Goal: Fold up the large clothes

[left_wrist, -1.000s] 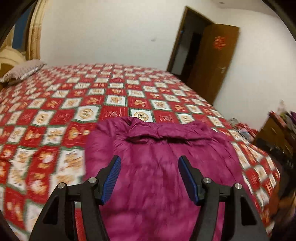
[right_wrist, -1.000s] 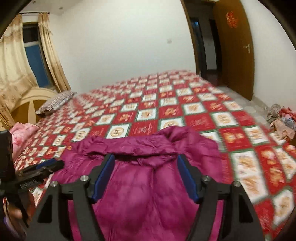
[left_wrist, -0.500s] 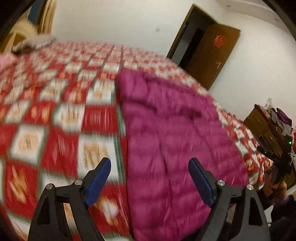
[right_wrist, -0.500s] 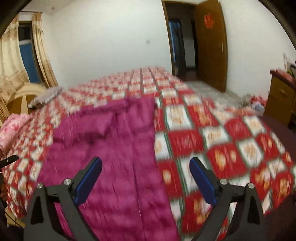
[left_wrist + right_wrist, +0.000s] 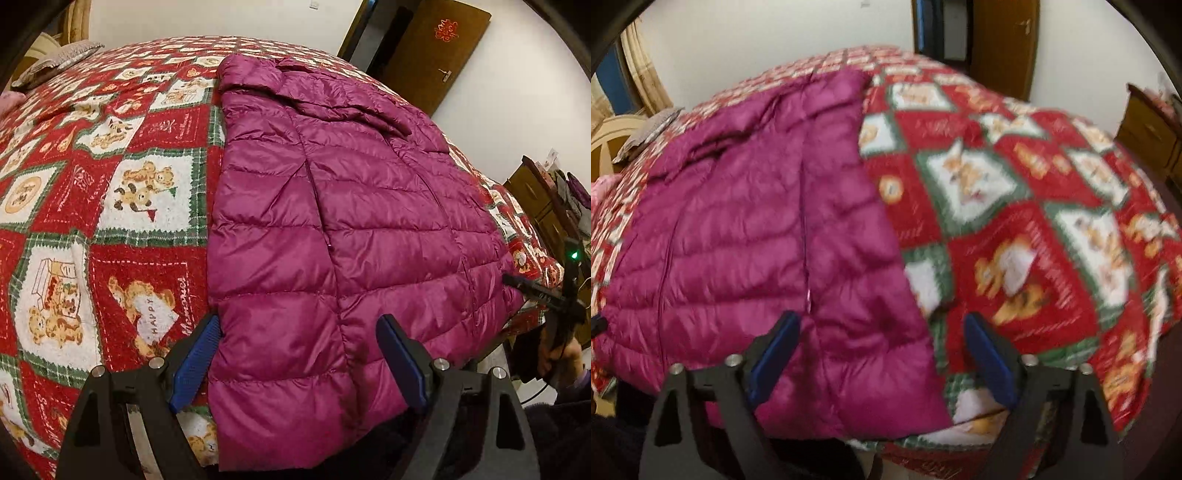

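Observation:
A large magenta quilted puffer jacket (image 5: 332, 221) lies flat on the bed, collar at the far end, hem hanging over the near edge. My left gripper (image 5: 299, 354) is open, its jaws straddling the jacket's left hem corner without closing on it. In the right wrist view the jacket (image 5: 757, 240) fills the left half, and my right gripper (image 5: 882, 354) is open around its right hem corner. The right gripper also shows in the left wrist view (image 5: 546, 295), held by a hand at the far right.
The bed carries a red, green and white teddy-bear quilt (image 5: 110, 192). A pillow (image 5: 55, 62) lies at the far left. A brown door (image 5: 436, 48) stands behind the bed. A wooden dresser (image 5: 546, 206) with clutter stands at the right.
Both grippers have dropped low to the near edge of the bed and spread apart, left to the jacket's left hem corner, right to its right one. Both stay open.

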Tool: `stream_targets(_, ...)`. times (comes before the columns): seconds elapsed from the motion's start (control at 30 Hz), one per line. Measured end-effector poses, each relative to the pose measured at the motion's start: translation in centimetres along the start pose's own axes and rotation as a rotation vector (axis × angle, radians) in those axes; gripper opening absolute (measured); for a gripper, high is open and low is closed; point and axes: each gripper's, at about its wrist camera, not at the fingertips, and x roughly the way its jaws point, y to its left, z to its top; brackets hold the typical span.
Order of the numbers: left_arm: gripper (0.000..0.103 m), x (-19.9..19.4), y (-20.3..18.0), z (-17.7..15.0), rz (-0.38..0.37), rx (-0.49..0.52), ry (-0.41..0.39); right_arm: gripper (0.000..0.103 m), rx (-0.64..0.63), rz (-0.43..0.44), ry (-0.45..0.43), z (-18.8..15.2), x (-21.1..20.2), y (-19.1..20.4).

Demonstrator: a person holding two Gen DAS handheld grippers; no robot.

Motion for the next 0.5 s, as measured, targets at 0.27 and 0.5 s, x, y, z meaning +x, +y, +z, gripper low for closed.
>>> stream_targets(0.27,0.086,-1.1,1.2,-1.8,-0.069,-0.064,0.013,0.069,-0.053,0.088,0.085,-1.7,0.8,0.2)
stream_targets(0.5,0.071,-1.1,0.7,-1.8,-0.071,-0.046,0.012,0.039,-0.038,0.129,0.072,-2.3,0.6,-0.5)
